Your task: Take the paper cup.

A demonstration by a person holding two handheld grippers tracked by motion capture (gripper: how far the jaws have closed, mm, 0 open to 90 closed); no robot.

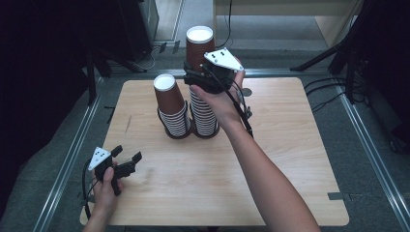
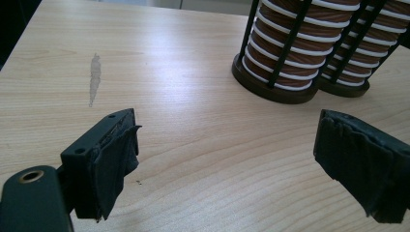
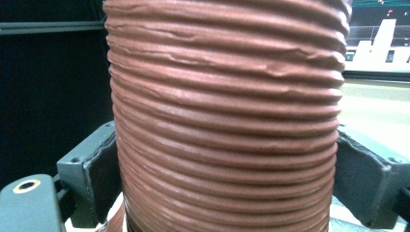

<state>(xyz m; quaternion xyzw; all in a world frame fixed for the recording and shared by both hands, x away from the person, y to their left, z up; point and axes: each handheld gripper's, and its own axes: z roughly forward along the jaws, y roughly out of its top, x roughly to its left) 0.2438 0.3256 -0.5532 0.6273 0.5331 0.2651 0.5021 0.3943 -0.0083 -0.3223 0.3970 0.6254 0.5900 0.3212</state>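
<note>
right gripper (image 1: 199, 77), black with a grey three-cornered plate on top, is raised over the far middle of the pale wooden table (image 1: 290, 159) and closed around the top brown ribbed paper cup (image 1: 199, 46) of the taller cup stack (image 1: 203, 104). in the right gripper view that cup (image 3: 227, 121) stands upright between the two black jaws, its ridged wall pressed by a jaw pad on each side (the jaws are as wide apart as the cup is broad). the cup is upside down, white bottom up, and it is the topmost of the stack, which stands in a black wire holder (image 1: 205, 131).

just to the left of it in the high view stands a shorter stack of brown paper cups (image 1: 171, 108) in a second black wire holder (image 1: 175, 133), the two holders touching or nearly so at the base.

left gripper (image 1: 126, 161) rests low over the near left corner of the table, well apart from both stacks, held in the person's left hand (image 1: 105, 186). its jaws are spread wide with nothing between them; the left gripper view shows bare wood between the pads and the holder bases (image 2: 270, 87) farther off to the right. a pale grey smear (image 2: 95, 77) marks the wood on the left.
</note>
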